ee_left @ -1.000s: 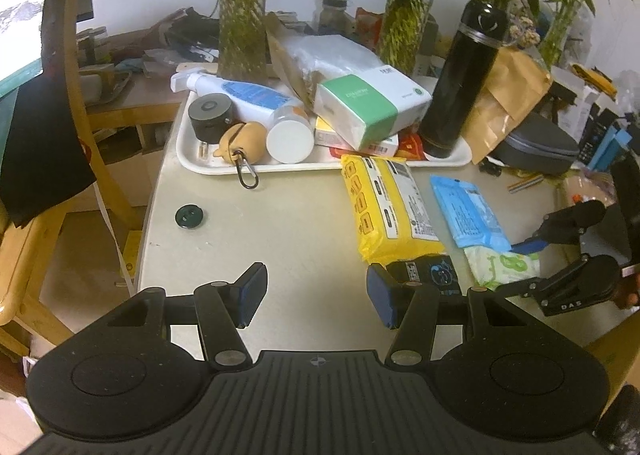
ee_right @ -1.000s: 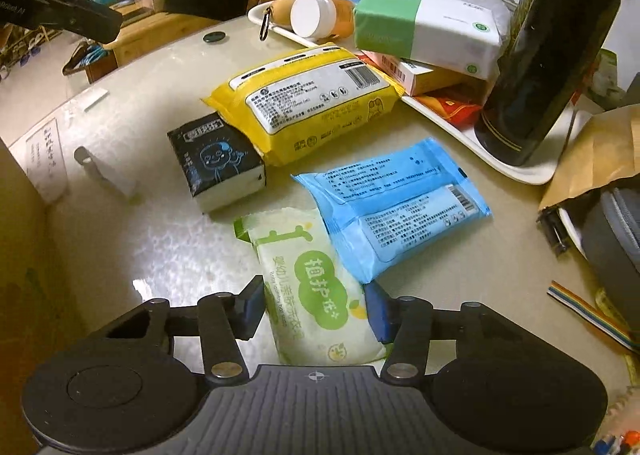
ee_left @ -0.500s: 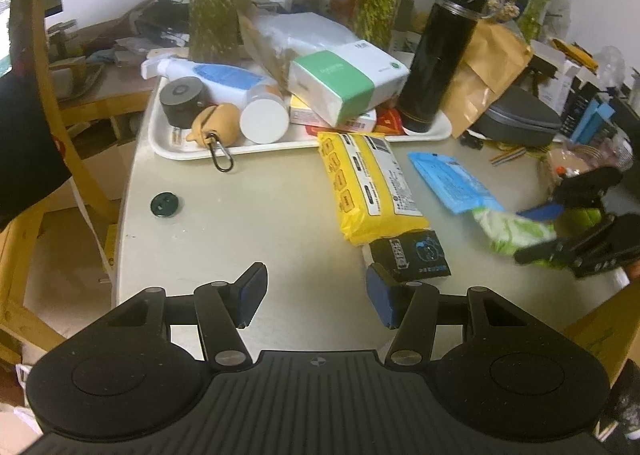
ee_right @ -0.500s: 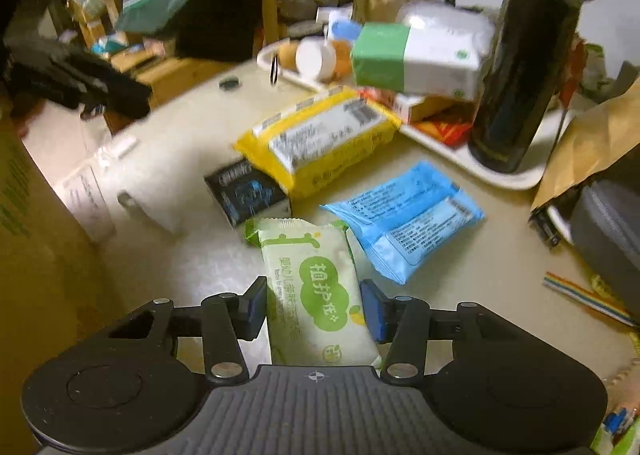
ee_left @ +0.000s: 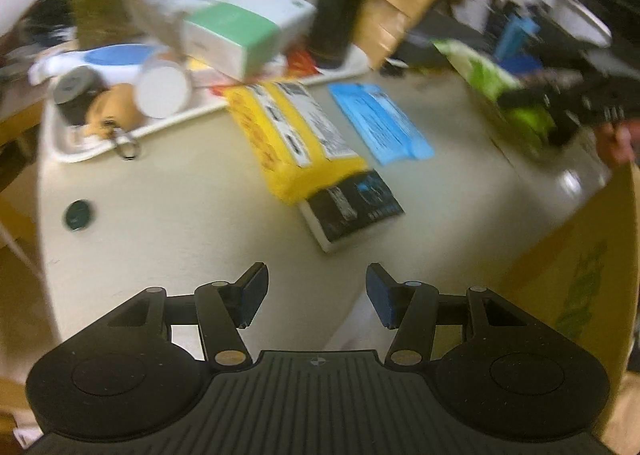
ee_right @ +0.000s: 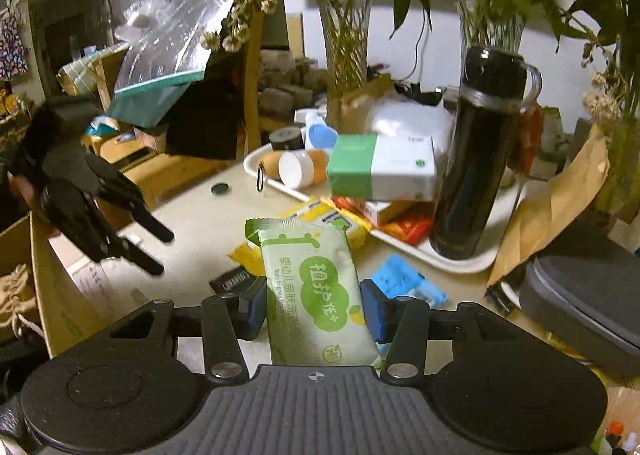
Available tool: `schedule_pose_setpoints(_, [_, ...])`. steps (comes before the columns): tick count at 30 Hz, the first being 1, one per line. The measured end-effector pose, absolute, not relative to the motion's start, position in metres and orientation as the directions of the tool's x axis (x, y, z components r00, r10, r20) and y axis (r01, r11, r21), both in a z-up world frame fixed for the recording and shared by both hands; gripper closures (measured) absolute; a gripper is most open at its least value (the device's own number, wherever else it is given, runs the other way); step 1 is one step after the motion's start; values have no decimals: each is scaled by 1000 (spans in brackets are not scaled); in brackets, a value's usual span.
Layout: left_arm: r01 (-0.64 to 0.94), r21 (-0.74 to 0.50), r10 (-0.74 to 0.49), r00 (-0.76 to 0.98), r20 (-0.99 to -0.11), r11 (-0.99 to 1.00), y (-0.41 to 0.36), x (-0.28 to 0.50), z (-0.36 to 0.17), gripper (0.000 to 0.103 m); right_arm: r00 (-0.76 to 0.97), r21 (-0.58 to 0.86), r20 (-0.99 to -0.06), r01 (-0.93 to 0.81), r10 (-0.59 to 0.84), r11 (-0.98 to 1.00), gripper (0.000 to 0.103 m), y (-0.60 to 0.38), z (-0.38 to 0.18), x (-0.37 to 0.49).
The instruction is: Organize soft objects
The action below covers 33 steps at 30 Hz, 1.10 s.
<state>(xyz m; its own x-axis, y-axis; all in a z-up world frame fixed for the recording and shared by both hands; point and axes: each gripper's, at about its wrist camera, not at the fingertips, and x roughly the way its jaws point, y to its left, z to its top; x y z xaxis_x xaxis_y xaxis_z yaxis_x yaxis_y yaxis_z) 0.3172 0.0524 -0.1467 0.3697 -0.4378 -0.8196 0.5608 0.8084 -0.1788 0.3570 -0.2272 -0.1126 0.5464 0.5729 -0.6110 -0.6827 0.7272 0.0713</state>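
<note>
The left gripper hangs over the pale table with its jaws apart and nothing between them. Near it lie a black tissue pack, a yellow wipes pack and a blue flat pack. The right gripper clamps a green-and-white soft wipes pack, lifted above the table

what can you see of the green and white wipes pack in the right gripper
The green and white wipes pack is a soft plastic pouch with crimped ends, a green cloud-shaped label and printed text. It is gripped lengthwise between the blue pads of the right gripper, lifted clear of the table and sticking forward, tilted slightly. Only the pads touch it.
</note>
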Motion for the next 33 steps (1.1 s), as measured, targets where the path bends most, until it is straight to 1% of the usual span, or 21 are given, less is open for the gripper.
schedule_pose_setpoints(1, [585, -176, -447, 358, -820, 792, 51, 318, -149, 50, 546, 71, -609, -684, 575, 726, 52, -227, -113, 358])
schedule_pose_setpoints(2, [606, -173, -455, 350, -818, 777, 50, 318, -150, 53, 547, 69, -609, -684, 574, 726, 52, -227, -113, 358])
schedule_pose_setpoints(3, [625, -170, -462, 341, -818, 762, 49, 319, -152, 60, 549, 65, -610, -684, 571, 727, 52, -226, -114, 359])
schedule_pose_setpoints(6, [667, -175, -479, 304, -823, 724, 46, 324, -159, 67, 549, 64, -612, -683, 569, 728, 52, -226, -115, 361])
schedule_pose_setpoints(11, [744, -196, -526, 236, -817, 638, 38, 327, -165, 68, 552, 68, -612, -677, 567, 733, 51, -229, -116, 362])
schedule_pose_setpoints(17, [785, -220, -526, 153, -837, 579, 27, 329, -175, 68, 558, 73, -609, -669, 564, 740, 51, -234, -116, 364])
schedule_pose_setpoints(22, [805, -230, -514, 106, -851, 547, 24, 330, -182, 75, 559, 72, -606, -670, 566, 739, 51, -235, -116, 364])
schedule_pose_setpoints(24, [817, -204, -497, 113, -861, 539, 21, 328, -181, 77, 561, 73, -605, -668, 565, 741, 51, -235, -116, 364])
schedule_pose_setpoints(26, [848, -145, -467, 132, -874, 511, 16, 320, -180, 78, 565, 69, -605, -664, 561, 744, 51, -237, -116, 365])
schedule_pose_setpoints(29, [862, -81, -431, 167, -887, 500, 13, 315, -179, 89, 572, 62, -603, -660, 556, 748, 51, -238, -115, 364])
schedule_pose_setpoints(33, [870, -41, -412, 191, -891, 491, 12, 311, -178, 90, 578, 57, -599, -659, 553, 750, 51, -239, -114, 363])
